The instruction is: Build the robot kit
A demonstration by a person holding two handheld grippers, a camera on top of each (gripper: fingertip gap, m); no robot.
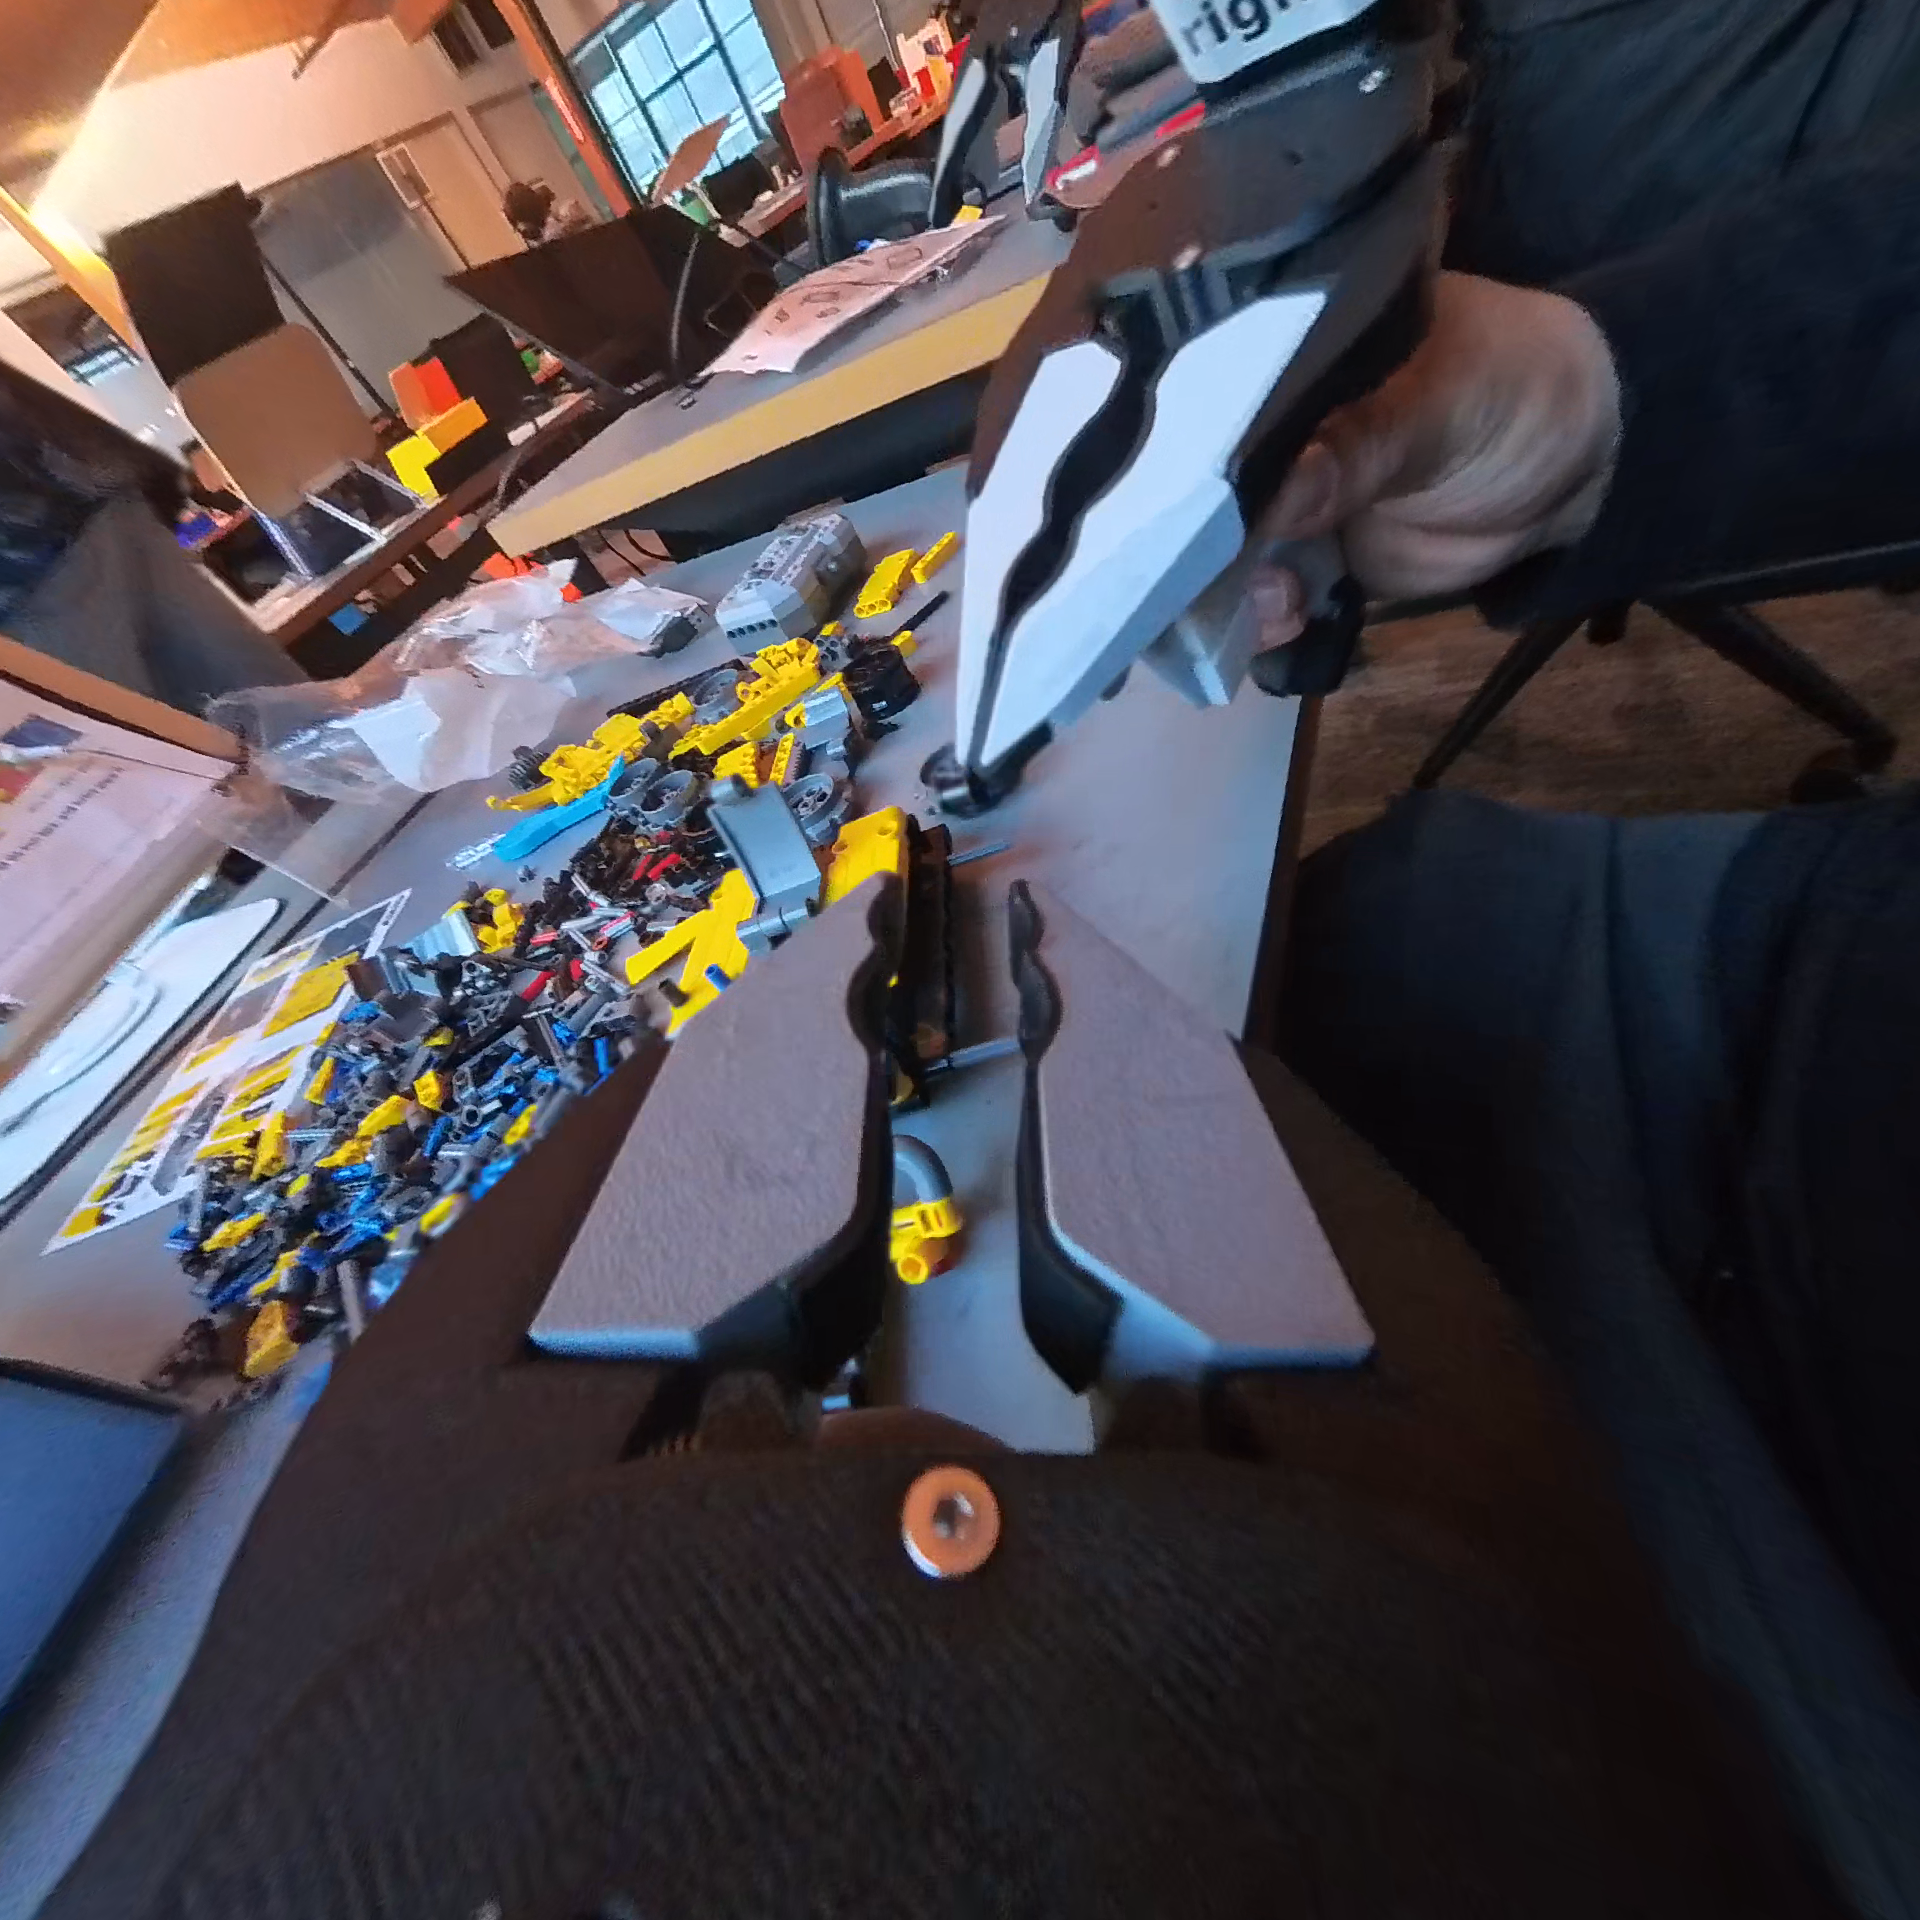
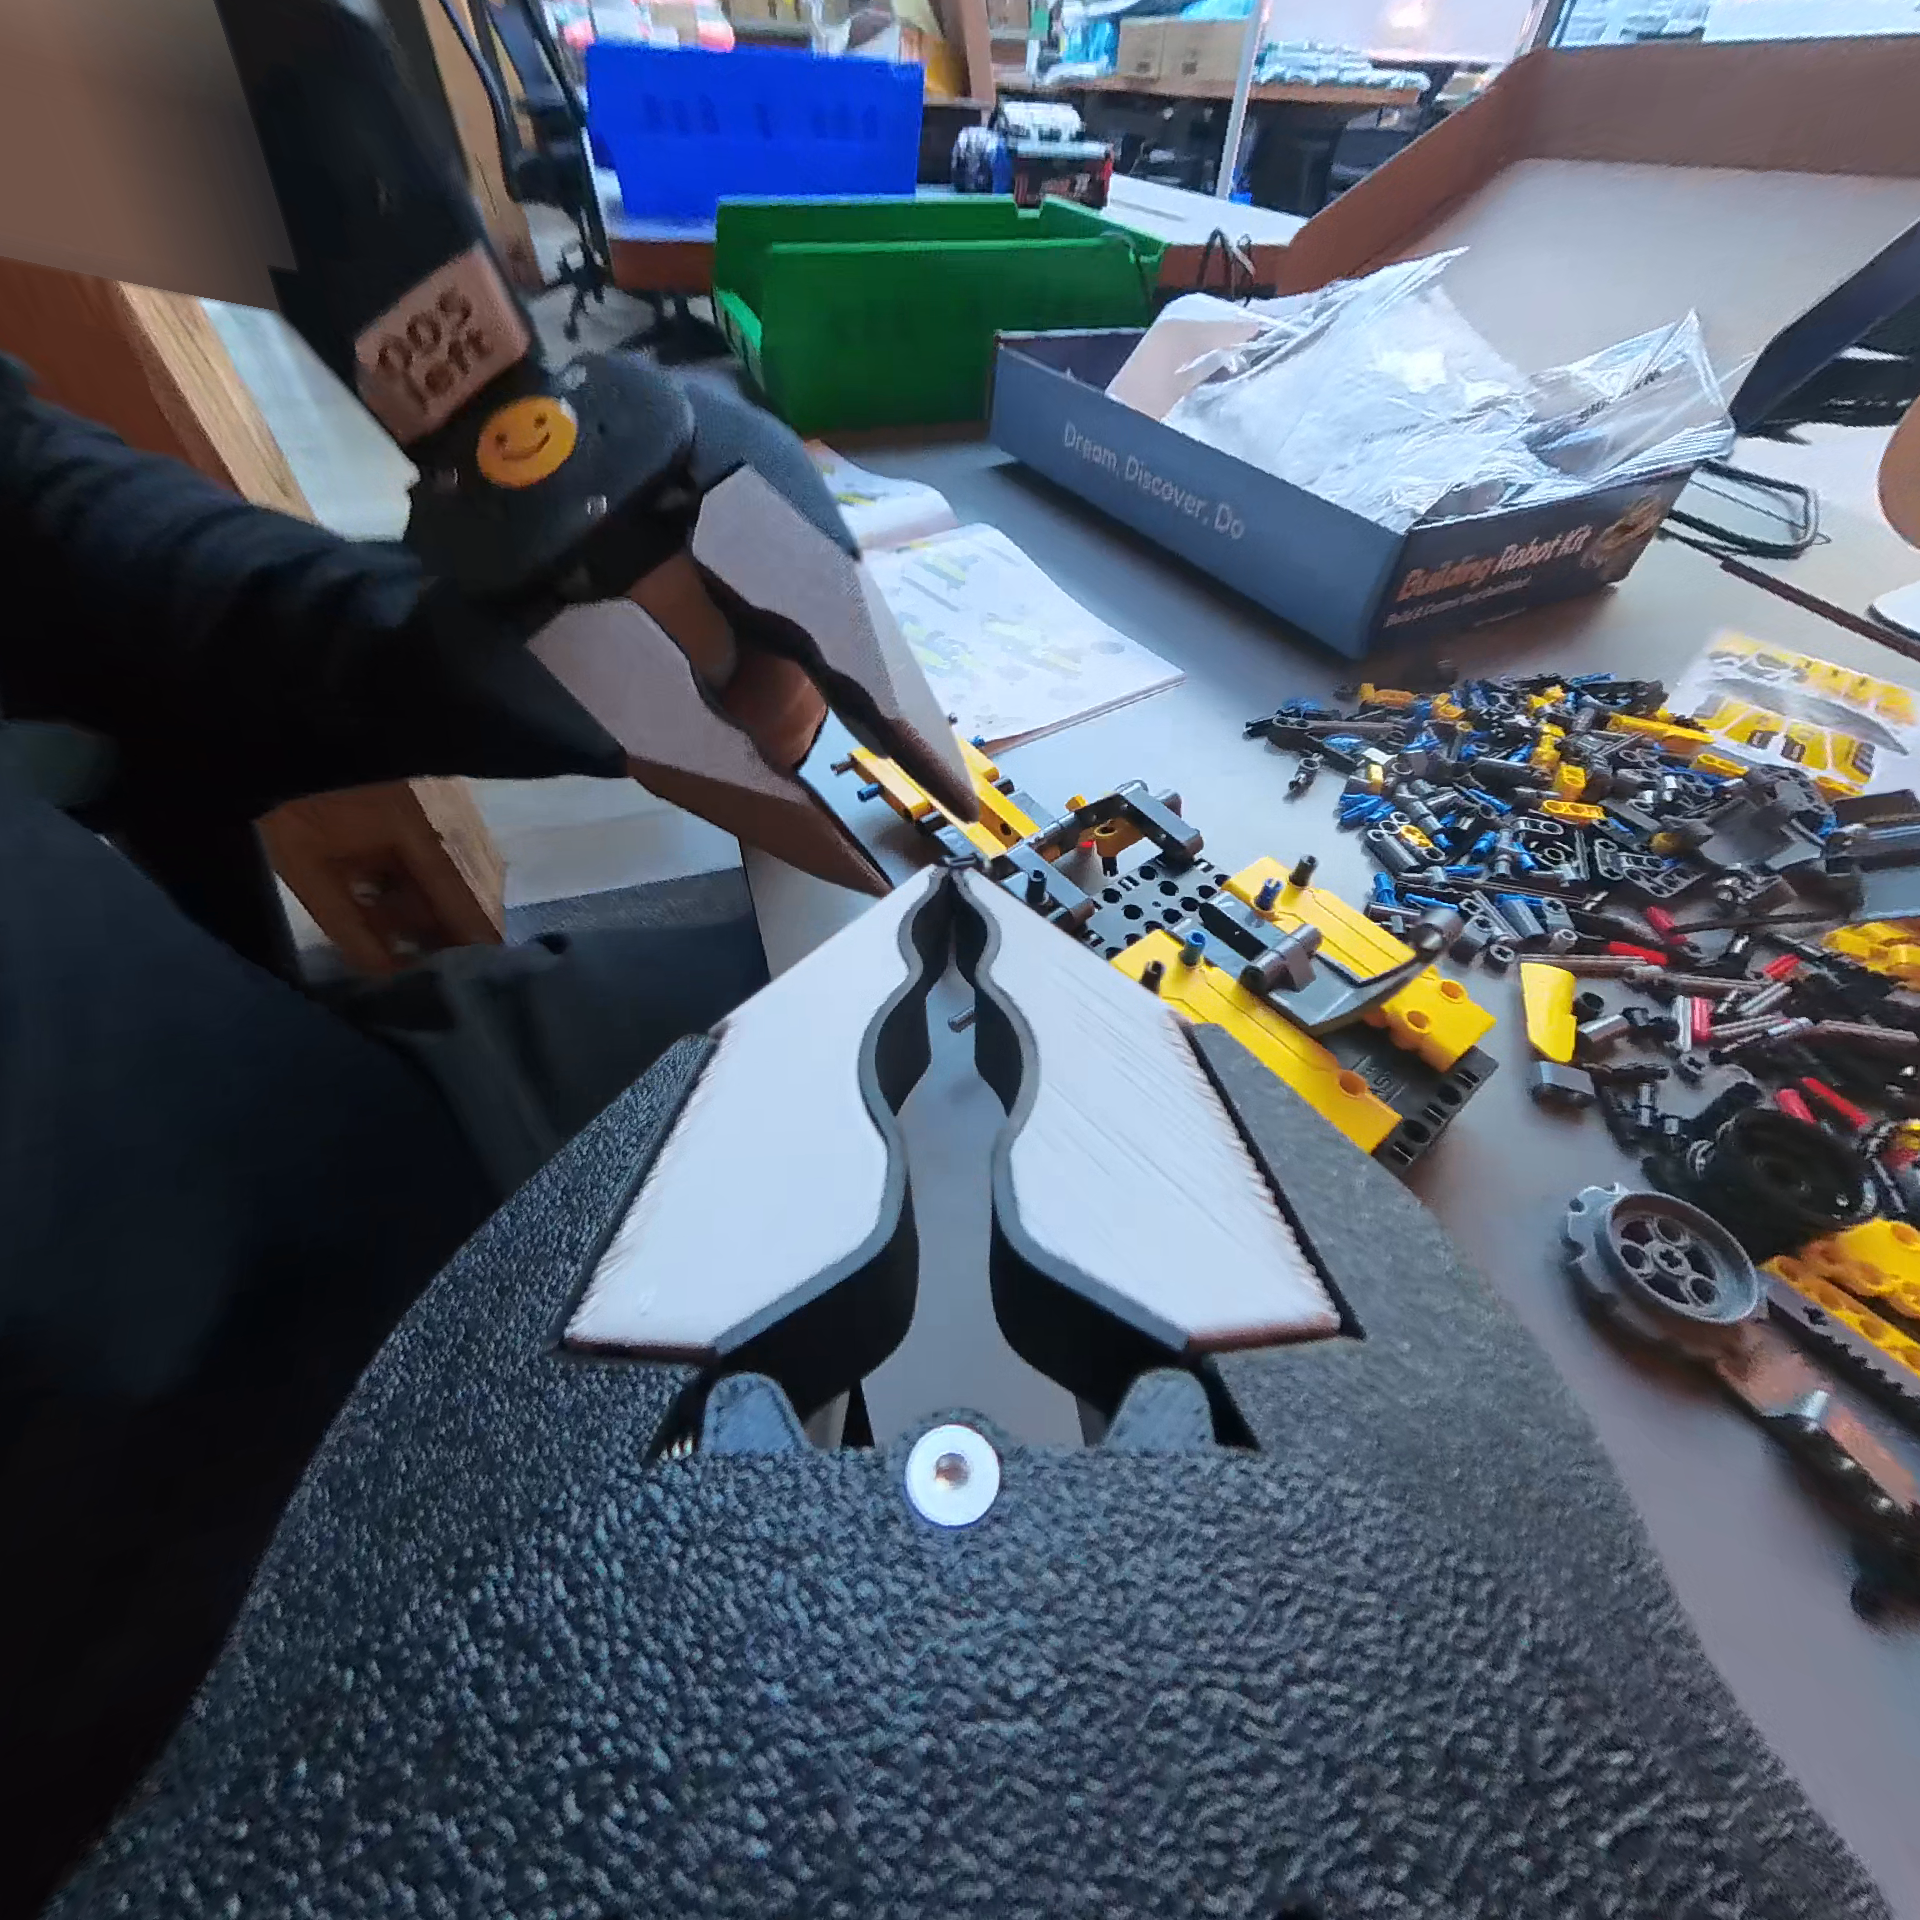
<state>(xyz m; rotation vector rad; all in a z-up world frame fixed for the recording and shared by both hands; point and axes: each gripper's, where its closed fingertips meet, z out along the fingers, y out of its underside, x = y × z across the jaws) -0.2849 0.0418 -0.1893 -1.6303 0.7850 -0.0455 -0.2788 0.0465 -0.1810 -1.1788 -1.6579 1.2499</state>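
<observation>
My left gripper (image 1: pixel 956 914) is open, its fingers on either side of the end of a yellow and black brick assembly (image 1: pixel 928 997) on the grey table. In the right wrist view the left gripper (image 2: pixel 925 847) straddles that end of the assembly (image 2: pixel 1299 966), with pins standing up on it. My right gripper (image 2: pixel 951 878) is shut, tips down at the table beside the assembly, on what looks like a small black round part (image 1: pixel 943 781). It also shows in the left wrist view (image 1: pixel 971 779), held by a hand.
A wide pile of loose yellow, blue and black parts (image 2: pixel 1558 790) lies beside the assembly. A black wheel (image 2: pixel 1662 1257), an open kit box with plastic bags (image 2: pixel 1195 499), an instruction booklet (image 2: pixel 1018 634) and green bins (image 2: pixel 914 312) are around. The table edge (image 1: pixel 1278 831) is close. Less than 4 cm separates the two grippers' tips.
</observation>
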